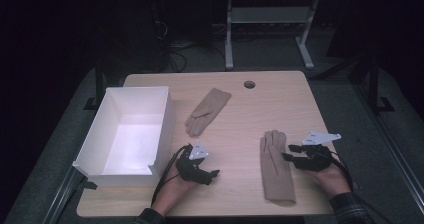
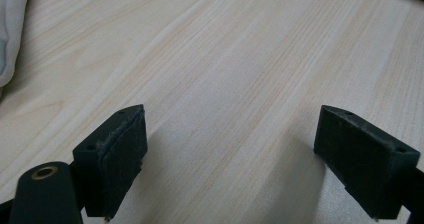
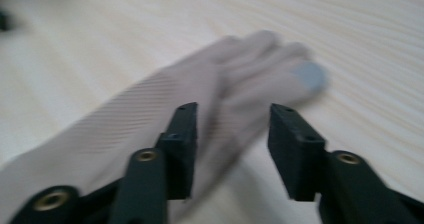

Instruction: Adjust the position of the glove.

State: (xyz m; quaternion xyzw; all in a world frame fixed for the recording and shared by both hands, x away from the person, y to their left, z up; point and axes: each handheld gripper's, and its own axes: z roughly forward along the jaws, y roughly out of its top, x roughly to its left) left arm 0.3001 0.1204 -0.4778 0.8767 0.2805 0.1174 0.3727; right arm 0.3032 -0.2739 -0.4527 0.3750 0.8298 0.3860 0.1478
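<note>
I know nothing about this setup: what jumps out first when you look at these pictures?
Two flat tan fabric gloves lie on the pale wooden table: the far glove near the middle, the near glove toward the front right. An open white rectangular box sits at the table's left edge. A person's hands hold two black grippers: the right gripper beside the near glove, jaws apart, and the left gripper, open over bare wood.

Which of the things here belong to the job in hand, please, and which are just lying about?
In the job: near tan fabric glove, right gripper open at it.
Lying about: far tan fabric glove, white open box, left gripper open.
</note>
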